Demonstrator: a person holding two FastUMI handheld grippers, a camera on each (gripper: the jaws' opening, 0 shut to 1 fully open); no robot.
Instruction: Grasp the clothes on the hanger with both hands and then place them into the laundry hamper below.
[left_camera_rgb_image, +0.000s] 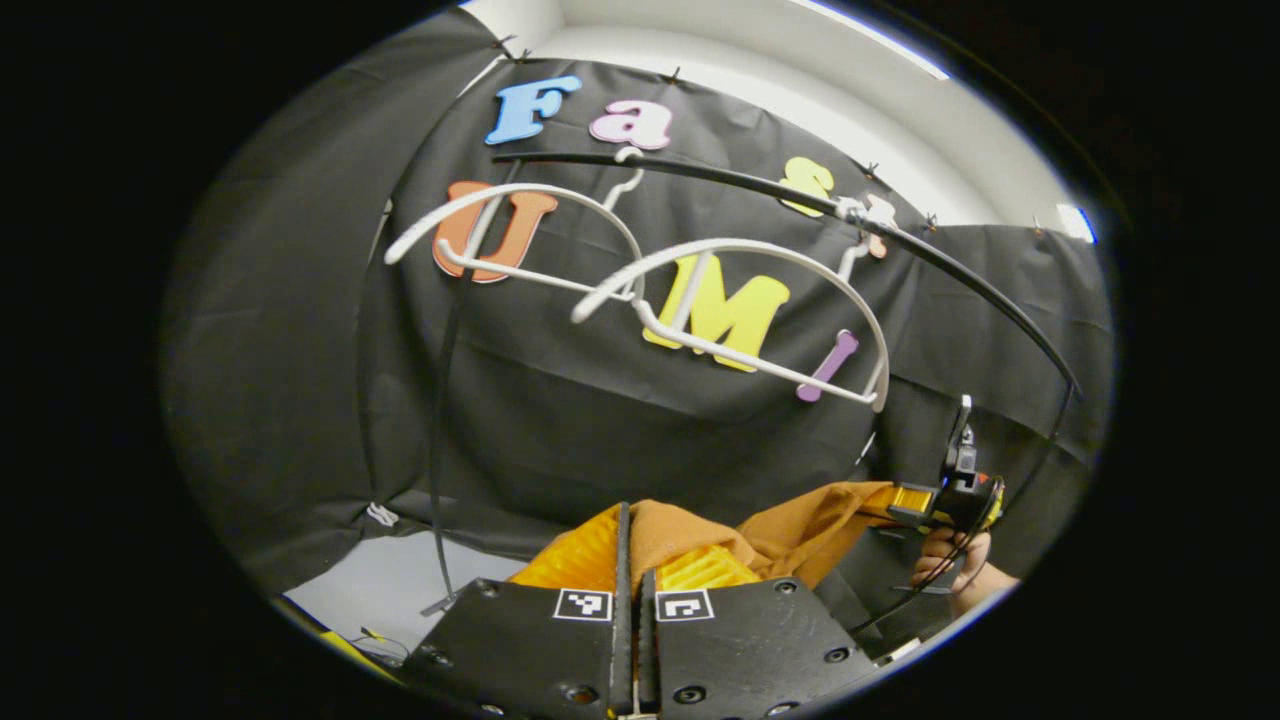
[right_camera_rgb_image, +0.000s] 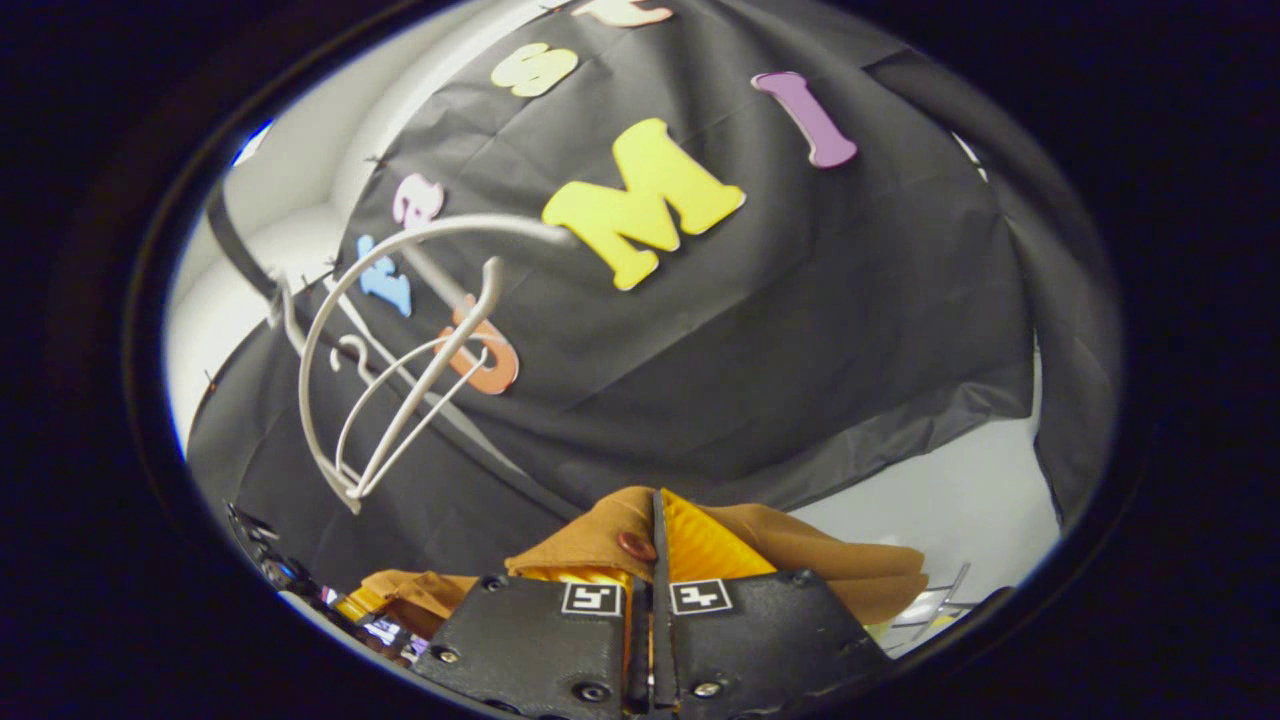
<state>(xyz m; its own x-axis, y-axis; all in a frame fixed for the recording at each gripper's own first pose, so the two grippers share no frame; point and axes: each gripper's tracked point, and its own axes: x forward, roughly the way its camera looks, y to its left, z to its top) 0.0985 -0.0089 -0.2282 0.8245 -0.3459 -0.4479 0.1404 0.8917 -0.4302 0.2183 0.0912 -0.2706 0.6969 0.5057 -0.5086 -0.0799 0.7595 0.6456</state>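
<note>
An orange-brown garment hangs stretched between my two grippers, below two bare white hangers. My left gripper is shut on one end of it, the cloth bunched between its fingers. Farther right in the left gripper view, the right gripper, held by a hand, pinches the other end. In the right gripper view, my right gripper is shut on the garment beside a brown button. The nearer hanger and the farther hanger hang from a black rail.
The rail's black upright pole stands at the left. In the right gripper view the white hangers hang up and to the left. A pale floor shows under the black cloth wall, with a thin wire frame at the lower right.
</note>
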